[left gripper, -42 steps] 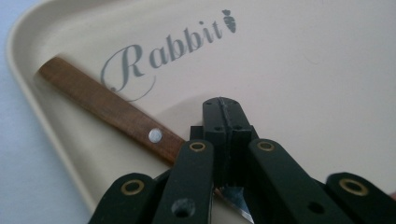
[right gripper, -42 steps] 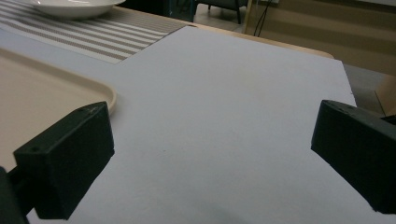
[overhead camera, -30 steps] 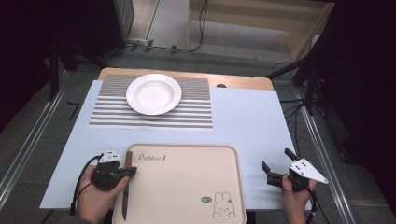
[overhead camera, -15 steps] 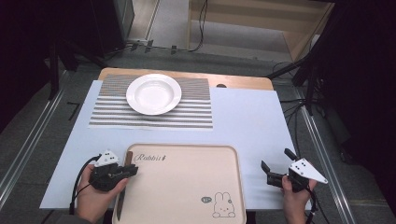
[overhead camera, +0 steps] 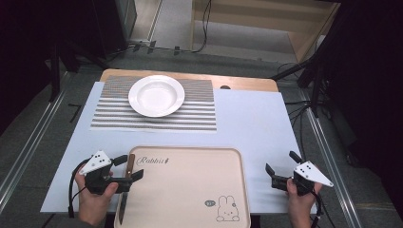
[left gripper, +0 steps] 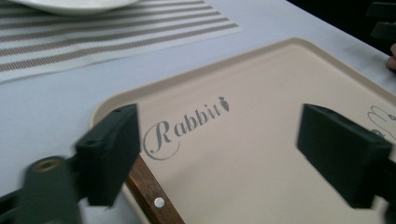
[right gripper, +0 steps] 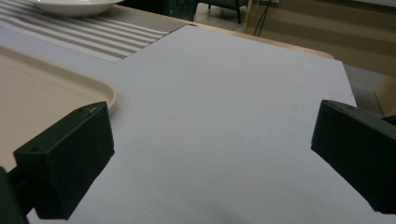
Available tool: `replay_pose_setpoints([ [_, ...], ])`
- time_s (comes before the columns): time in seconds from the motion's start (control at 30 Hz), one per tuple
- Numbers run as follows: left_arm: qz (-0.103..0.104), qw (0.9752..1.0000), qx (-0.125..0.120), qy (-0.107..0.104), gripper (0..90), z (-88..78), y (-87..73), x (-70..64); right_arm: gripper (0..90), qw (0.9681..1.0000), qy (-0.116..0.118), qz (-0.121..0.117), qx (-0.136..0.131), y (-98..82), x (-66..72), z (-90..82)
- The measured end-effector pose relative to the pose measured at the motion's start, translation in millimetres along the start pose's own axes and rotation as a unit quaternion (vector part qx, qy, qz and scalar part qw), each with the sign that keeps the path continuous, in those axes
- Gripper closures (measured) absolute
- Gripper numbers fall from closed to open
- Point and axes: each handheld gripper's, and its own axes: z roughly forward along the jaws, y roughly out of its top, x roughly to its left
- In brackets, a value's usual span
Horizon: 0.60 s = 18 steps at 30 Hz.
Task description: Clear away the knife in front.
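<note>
A knife (overhead camera: 125,190) with a brown wooden handle (left gripper: 154,198) lies along the left side of the beige "Rabbit" tray (overhead camera: 190,190), blade toward the table's near edge. My left gripper (overhead camera: 128,167) straddles the handle. Its jaws have just been opening and stand wide, with the handle between them but untouched by the pads. In the left gripper view the left gripper (left gripper: 224,158) shows the handle low beside its left jaw. My right gripper (overhead camera: 283,164) rests open to the right of the tray over the pale table cover, with nothing between its jaws (right gripper: 210,158).
A white plate (overhead camera: 156,95) sits on a striped placemat (overhead camera: 152,118) at the far side of the table. The tray's corner (right gripper: 46,93) lies left of the right gripper. Pale blue cover (overhead camera: 256,123) spreads between mat and tray. Metal rails run along both table sides.
The left gripper's jaws have opened off the knife, which now lies on the tray's left side. The right hand has not moved.
</note>
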Motion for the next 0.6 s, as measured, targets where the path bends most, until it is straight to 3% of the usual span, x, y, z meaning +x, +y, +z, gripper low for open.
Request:
replay_pose_setpoints([
  [0.1, 0.002, 1.0, -0.01, 0.001, 0.0, -2.5, 0.4, 0.7, 0.0, 1.0, 0.0, 0.0, 0.0, 0.0, 0.0, 0.0],
  [0.6, -0.003, 0.9992, -0.032, 0.023, 0.0, -17.3, 0.3, 13.4, 0.0, 1.0, -0.001, 0.001, 0.001, 0.0, 0.3, 0.2],
])
